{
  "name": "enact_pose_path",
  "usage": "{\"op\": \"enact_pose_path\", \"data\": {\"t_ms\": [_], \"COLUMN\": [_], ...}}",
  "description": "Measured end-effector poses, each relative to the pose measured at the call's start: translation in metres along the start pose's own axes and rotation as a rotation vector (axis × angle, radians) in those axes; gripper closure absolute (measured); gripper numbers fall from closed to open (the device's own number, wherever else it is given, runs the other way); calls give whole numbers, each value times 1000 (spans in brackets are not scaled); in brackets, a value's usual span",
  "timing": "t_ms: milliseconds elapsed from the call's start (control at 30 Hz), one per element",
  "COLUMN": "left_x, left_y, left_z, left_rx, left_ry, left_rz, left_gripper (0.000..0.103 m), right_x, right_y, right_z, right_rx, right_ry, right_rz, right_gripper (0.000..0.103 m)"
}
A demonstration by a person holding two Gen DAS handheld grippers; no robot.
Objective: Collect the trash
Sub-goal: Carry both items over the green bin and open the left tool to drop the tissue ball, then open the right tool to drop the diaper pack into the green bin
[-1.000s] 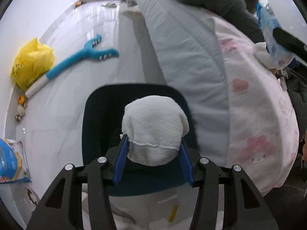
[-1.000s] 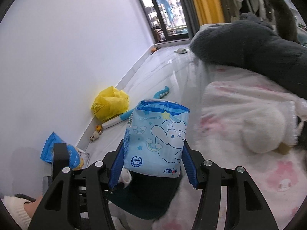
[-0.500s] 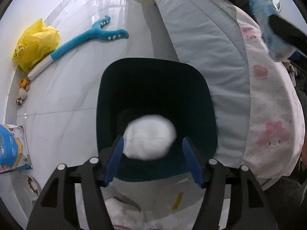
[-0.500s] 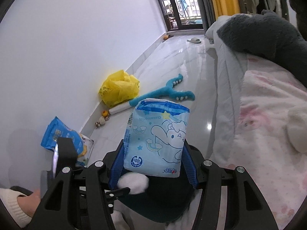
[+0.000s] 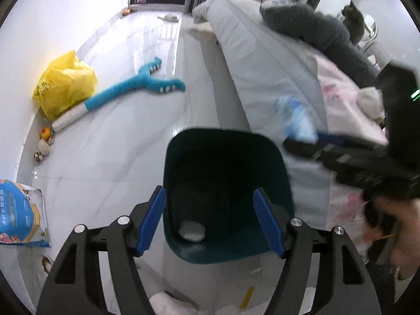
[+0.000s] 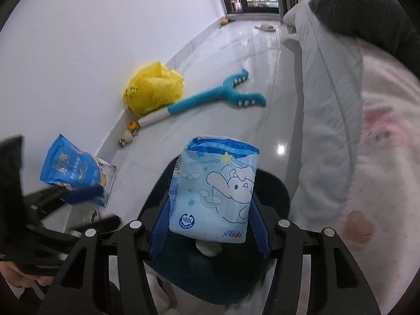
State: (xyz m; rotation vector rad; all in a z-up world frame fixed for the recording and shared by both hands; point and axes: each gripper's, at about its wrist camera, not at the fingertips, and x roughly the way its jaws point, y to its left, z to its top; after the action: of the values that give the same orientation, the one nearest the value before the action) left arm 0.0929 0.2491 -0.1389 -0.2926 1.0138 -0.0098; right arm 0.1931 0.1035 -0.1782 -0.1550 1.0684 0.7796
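A dark teal trash bin (image 5: pixel 225 249) stands on the floor beside the bed. My left gripper (image 5: pixel 210 221) is open and empty just above the bin's near rim. A white wad (image 5: pixel 191 231) lies at the bottom of the bin; it also shows in the right wrist view (image 6: pixel 208 248). My right gripper (image 6: pixel 208 223) is shut on a light blue tissue pack (image 6: pixel 214 186) with a cartoon print, held over the bin (image 6: pixel 275 191). In the left wrist view the pack (image 5: pixel 296 120) and right gripper appear blurred at the bin's right.
A bed with a grey duvet (image 5: pixel 262 65) and pink blanket (image 6: pixel 380 157) runs along the right. On the floor by the left wall lie a yellow bag (image 5: pixel 63 84), a blue plush toy (image 5: pixel 136 84), small toys (image 5: pixel 44 141) and a blue pouch (image 5: pixel 18 210).
My left gripper opened and the white wad dropped from it into the bin. My right gripper moved with the tissue pack from over the bed to over the bin.
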Motion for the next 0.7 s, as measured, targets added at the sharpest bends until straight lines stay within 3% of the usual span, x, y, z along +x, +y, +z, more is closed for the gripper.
{"op": "enact_pose_path", "data": {"t_ms": [267,467,700], "left_x": [-31,-47,-62], "left_y": [0,0,-9], "left_z": [10,16,22], "left_rx": [25,41,65], "left_ry": [-131,-166,-214], "left_rz": [-1,-15,-19], "left_gripper": [35,43,44], "right_x": [40,65,85], "right_y": [4,11,17], "right_z": [-16,-27,-38], "right_rx": [7,0,-42], "right_ry": [103,177,240], "right_rz": [-14,-28,-66], "right_gripper": [46,46,46]}}
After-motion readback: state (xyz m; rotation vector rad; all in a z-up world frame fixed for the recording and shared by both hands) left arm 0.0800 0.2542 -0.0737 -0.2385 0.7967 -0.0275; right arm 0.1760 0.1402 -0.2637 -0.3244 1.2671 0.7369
